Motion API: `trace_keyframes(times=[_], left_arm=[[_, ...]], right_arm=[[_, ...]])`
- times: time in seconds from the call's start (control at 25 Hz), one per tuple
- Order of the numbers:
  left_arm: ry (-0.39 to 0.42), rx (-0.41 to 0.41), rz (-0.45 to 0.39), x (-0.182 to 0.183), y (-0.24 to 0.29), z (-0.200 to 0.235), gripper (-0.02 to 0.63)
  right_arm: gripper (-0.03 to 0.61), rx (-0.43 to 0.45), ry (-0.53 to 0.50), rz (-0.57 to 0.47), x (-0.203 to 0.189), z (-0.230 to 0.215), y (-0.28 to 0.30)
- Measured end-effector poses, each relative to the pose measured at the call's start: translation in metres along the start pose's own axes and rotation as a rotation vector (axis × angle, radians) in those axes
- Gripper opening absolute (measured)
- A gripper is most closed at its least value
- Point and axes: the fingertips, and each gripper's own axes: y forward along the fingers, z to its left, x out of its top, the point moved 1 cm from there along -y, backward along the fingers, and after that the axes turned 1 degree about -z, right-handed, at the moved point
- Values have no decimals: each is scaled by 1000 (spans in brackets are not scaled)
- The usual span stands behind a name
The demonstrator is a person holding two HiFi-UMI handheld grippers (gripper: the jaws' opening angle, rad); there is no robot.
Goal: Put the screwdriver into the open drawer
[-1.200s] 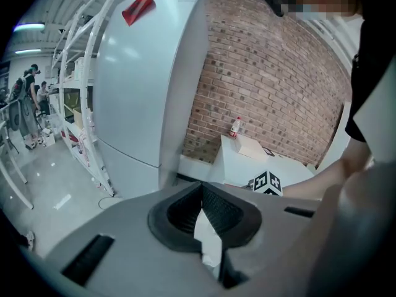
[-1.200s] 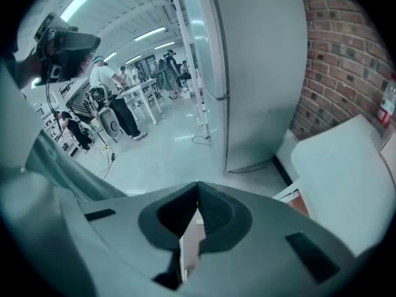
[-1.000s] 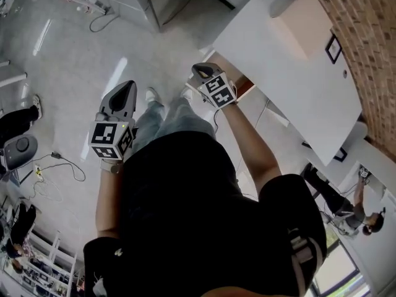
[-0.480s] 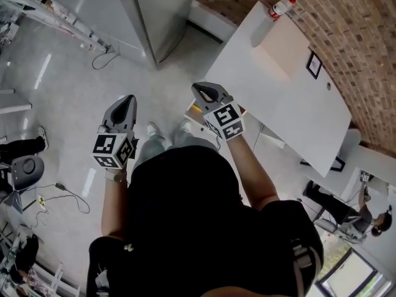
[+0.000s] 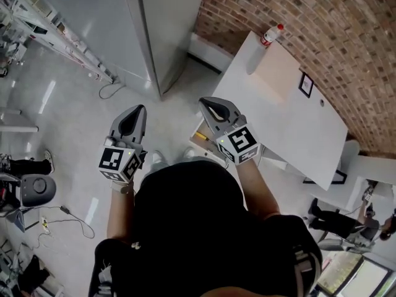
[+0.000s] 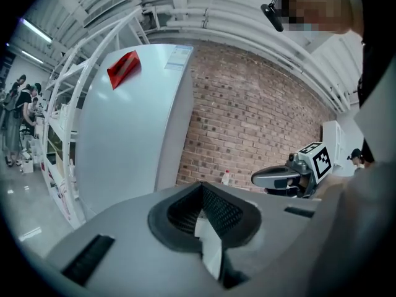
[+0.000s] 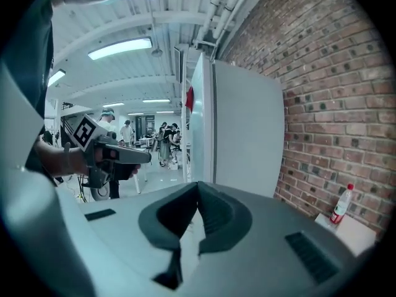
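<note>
- Compared with one second ago, both grippers are now higher in the head view. They are at about chest height and point out into the room instead of down.
- The left gripper point(image 5: 136, 114) is clenched and has nothing in it; in its own view the pads meet and only the room shows behind them.
- The right gripper point(image 5: 210, 106) is also fully closed and empty, which its own view confirms.
- I judge that no tool is working on the task at this moment: either the screwdriver is already put away, or the grippers are only being carried.
- The open drawer point(image 5: 204, 143) shows partly under the right gripper, at the near edge of the white table point(image 5: 291, 122).
- A small yellow piece point(image 5: 198, 135) lies in the drawer. It may be the screwdriver, but it is too small to be sure.
- This piece is well below the right gripper and does not touch it. The left gripper is further away, over the bare floor point(image 5: 74, 104).
</note>
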Motion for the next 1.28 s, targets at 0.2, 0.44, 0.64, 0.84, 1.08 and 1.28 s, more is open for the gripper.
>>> trace_keyframes(times=[0.2, 0.44, 0.64, 0.84, 1.08, 1.28], left_arm=[[11, 15, -77, 28, -6, 3, 3], [26, 0, -111, 48, -14, 0, 3], [45, -11, -123, 54, -20, -2, 3], [45, -11, -136, 57, -23, -3, 3], [57, -35, -117, 56, -22, -7, 3], [57, -42, -116, 55, -24, -6, 3]], right_arm=[[11, -4, -28, -66, 27, 4, -3], [11, 2, -29, -111, 38, 12, -4], [11, -4, -44, -141, 47, 19, -4], [11, 0, -77, -150, 51, 28, -3], [11, -3, -69, -130, 48, 32, -3], [11, -20, -65, -118, 44, 34, -4]])
